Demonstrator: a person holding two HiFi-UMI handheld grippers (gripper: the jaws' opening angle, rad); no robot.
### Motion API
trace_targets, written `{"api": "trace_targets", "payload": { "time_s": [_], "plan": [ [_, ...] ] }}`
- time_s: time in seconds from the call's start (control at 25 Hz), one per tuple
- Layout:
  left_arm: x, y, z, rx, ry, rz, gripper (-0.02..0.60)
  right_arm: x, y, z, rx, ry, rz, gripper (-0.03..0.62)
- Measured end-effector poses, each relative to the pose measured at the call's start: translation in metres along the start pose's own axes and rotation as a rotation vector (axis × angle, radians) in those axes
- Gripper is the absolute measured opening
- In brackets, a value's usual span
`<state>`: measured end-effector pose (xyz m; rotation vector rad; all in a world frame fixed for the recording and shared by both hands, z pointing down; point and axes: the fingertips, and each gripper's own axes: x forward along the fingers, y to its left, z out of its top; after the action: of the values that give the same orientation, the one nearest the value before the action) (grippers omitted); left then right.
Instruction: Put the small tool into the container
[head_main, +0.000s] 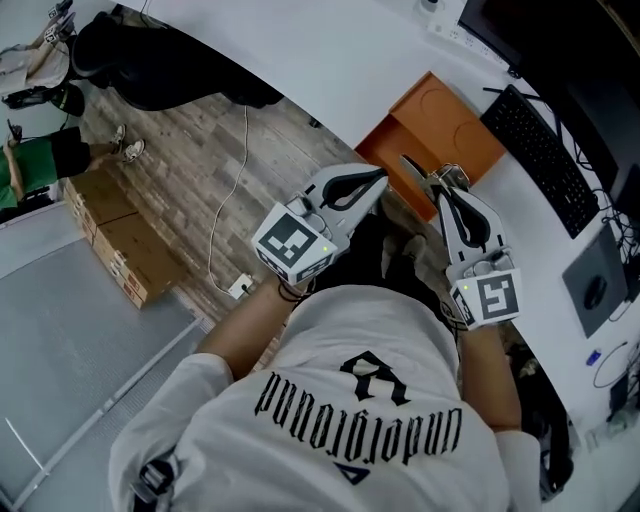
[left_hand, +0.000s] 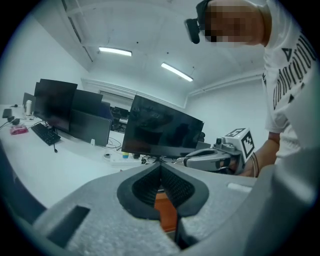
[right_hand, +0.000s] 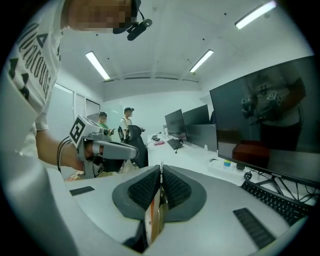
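- White desk (head_main: 350, 50) curves across the far side and down the right of the head view, over a wood floor (head_main: 190, 190). It carries a keyboard (head_main: 540, 150) at the far right. Cardboard boxes (head_main: 115, 235) stand on the floor at the left, well apart from the work.
- Orange container (head_main: 455, 125): sits at the desk's near edge, open side up, just beyond both gripper tips. It is placed where the person can reach it without leaning.
- Small tool (head_main: 413, 168): a thin, dark, flat sliver. It juts from the tip of the right gripper toward the container and hangs over the container's near left part, not yet inside it.
- Right gripper (head_main: 437, 180): jaws pressed together on the small tool, whose edge shows between the pads in the right gripper view. The nose points at the container, which I judge suits lowering the tool in.
- Left gripper (head_main: 380, 178): jaws together with nothing between them. It is held just left of the right gripper, aimed at the same spot. It is probably there to steady the container, though it has no grip on anything.
- Step in hand, as judged: carry over the opening, then release.
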<state>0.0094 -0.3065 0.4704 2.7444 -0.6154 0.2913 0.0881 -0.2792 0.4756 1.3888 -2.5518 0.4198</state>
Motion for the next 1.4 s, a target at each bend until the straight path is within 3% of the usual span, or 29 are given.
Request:
{"api": "trace_targets", "payload": {
  "time_s": [1.4],
  "plan": [
    [0.031,0.062,-0.115,-0.183,0.142,-0.06,0.015,0.107,-0.015,-0.162,0.171,0.208,0.045,0.028]
  ]
}}
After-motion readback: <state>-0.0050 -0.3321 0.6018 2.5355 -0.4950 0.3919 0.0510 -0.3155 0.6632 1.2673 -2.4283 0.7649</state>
